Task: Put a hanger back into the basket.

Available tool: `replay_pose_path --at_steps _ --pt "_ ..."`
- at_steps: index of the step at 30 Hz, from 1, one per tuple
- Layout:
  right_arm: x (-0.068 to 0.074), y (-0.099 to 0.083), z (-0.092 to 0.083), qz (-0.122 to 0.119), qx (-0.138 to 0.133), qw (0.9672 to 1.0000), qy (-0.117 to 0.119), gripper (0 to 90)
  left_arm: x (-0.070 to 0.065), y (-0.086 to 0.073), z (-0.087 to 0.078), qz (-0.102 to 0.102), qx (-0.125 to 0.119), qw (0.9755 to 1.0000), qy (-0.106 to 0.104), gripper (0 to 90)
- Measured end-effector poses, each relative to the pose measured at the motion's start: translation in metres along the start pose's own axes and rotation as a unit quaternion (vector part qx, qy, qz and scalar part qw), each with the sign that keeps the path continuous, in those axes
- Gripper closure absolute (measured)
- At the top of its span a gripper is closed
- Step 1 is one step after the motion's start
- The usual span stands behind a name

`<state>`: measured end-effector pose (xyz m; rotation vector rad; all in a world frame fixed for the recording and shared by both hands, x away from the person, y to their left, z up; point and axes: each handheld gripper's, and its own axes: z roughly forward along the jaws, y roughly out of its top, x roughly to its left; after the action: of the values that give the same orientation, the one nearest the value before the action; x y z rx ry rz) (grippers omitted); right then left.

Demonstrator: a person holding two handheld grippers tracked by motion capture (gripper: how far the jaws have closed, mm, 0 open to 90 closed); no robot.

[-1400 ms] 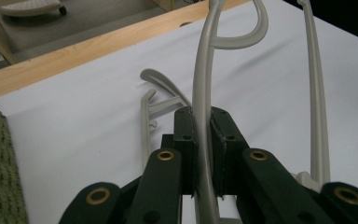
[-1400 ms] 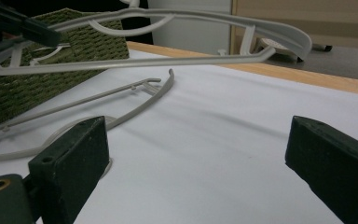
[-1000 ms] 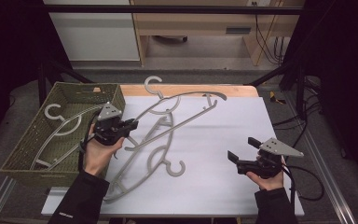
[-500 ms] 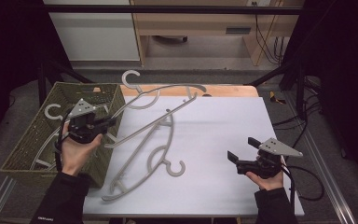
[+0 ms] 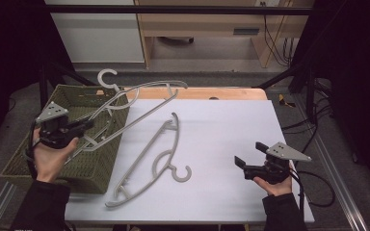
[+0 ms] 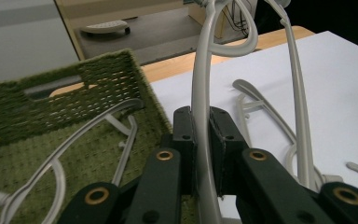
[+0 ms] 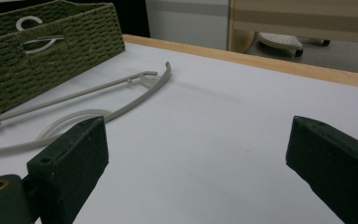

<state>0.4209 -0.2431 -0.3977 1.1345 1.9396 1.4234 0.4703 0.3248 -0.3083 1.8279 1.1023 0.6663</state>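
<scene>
Open white table surface [image 5: 231,130] is seen between the right gripper [image 5: 244,163] and the grey hanger [image 5: 149,163] lying flat at the table's middle; nothing stands there. Passage toward the left is narrowed by 1 lifted hanger [image 5: 135,103], held slanting across the green basket's [image 5: 99,166] near corner and out over the table. The basket floor is partly taken up by 1 more hanger [image 6: 65,154]. The far wooden edge [image 5: 221,92] is left unblocked.

Overhead forward-down view; two close fingers-level views sharing basket [image 5: 84,163].
</scene>
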Motion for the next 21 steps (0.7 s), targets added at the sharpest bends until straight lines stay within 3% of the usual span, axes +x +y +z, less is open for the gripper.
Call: replay_pose_path --at_steps 6,12,21 --pt "-0.001 0.0 0.0 0.001 0.001 1.0 0.0 5.8 0.018 -0.005 -0.012 -0.006 -0.001 0.9998 0.019 81.8" --pt "-0.001 0.0 0.0 0.001 0.001 1.0 -0.001 5.9 0.047 -0.014 -0.028 -0.02 -0.007 0.999 0.04 81.8" --pt "-0.001 -0.001 0.002 -0.001 0.005 1.0 -0.001 5.9 0.082 -0.032 -0.035 -0.043 -0.004 0.9971 0.063 81.8"
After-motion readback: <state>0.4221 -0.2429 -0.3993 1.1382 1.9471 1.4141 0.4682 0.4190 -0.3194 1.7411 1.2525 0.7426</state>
